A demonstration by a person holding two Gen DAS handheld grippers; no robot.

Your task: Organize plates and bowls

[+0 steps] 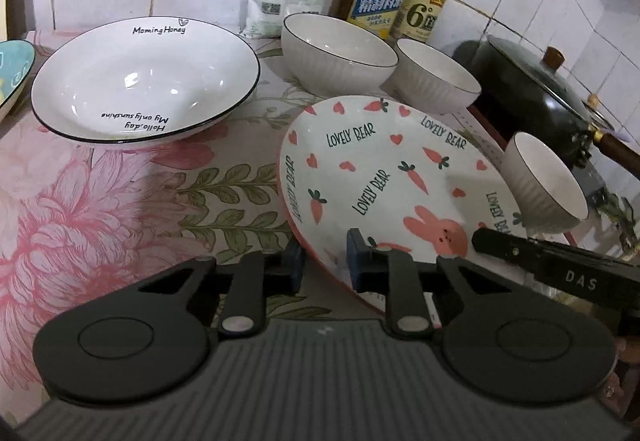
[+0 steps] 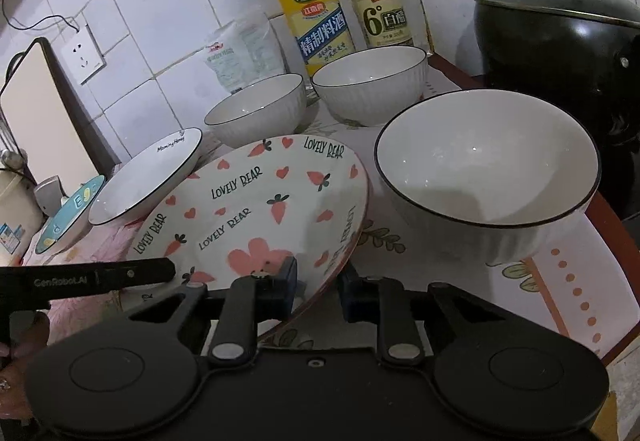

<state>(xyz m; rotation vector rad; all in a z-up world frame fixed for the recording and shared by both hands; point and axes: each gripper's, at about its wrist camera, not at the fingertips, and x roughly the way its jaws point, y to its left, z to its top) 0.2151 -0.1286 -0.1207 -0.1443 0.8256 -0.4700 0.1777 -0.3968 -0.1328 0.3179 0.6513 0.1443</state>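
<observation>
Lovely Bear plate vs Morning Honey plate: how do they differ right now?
The Lovely Bear plate has pink carrots, hearts and a rabbit; the Morning Honey plate is plain white with a black rim line and lettering. The Lovely Bear plate is tilted, its near rim clamped by the left gripper and right gripper; the Morning Honey plate sits flat, untouched. Both are empty.

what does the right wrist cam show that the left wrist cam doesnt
Only the right wrist view: a wall socket, a board leaning on the wall, and the right gripper clamped on the plate's rim.
Only the left wrist view: the left gripper clamped on the rim.
Both: the carrot plate held tilted, three white bowls, the Morning Honey plate, two bottles, a black pot.
</observation>
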